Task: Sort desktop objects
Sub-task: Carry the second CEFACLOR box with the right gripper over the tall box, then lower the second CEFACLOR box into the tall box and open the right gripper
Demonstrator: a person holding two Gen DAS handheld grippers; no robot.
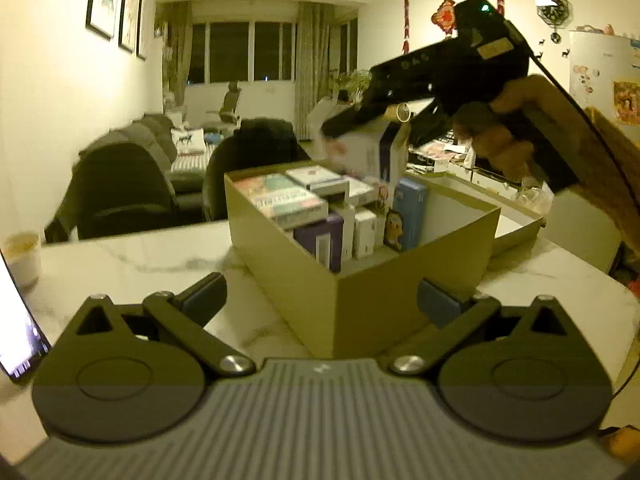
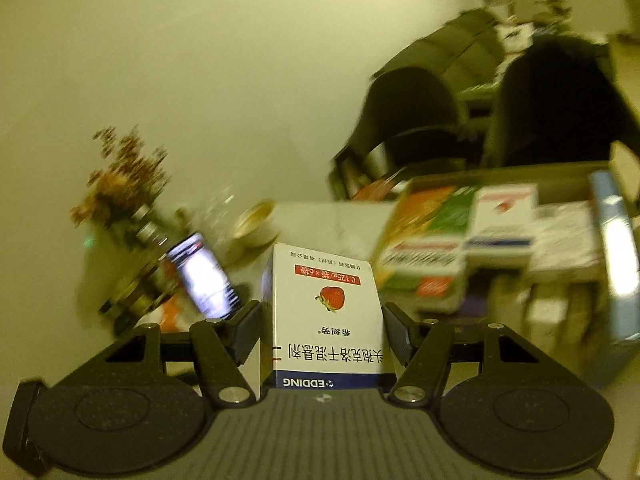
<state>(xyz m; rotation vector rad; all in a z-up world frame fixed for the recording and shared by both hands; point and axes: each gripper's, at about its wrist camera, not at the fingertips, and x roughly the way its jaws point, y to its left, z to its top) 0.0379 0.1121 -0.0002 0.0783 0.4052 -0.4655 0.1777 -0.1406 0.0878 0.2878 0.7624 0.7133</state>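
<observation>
A white medicine carton [image 2: 326,312] is being carried, pinched in the right hand-held gripper [image 2: 322,330], above the storage box [image 1: 400,300]; the left hand-held gripper [image 1: 320,300], spread empty, is being held at the box's near corner. A lowering into a free gap is probably being called for next.

1. A lit phone [image 2: 206,276] leans just left of the tongs' left finger.
2. A pale cup [image 2: 256,222] stands beyond it on the marble table [image 1: 132,264].
3. Dried flowers [image 2: 120,176] sit far left.
4. Dark chairs [image 1: 120,188] stand past the table.
5. Framed pictures [image 1: 116,4] hang upper left.
</observation>
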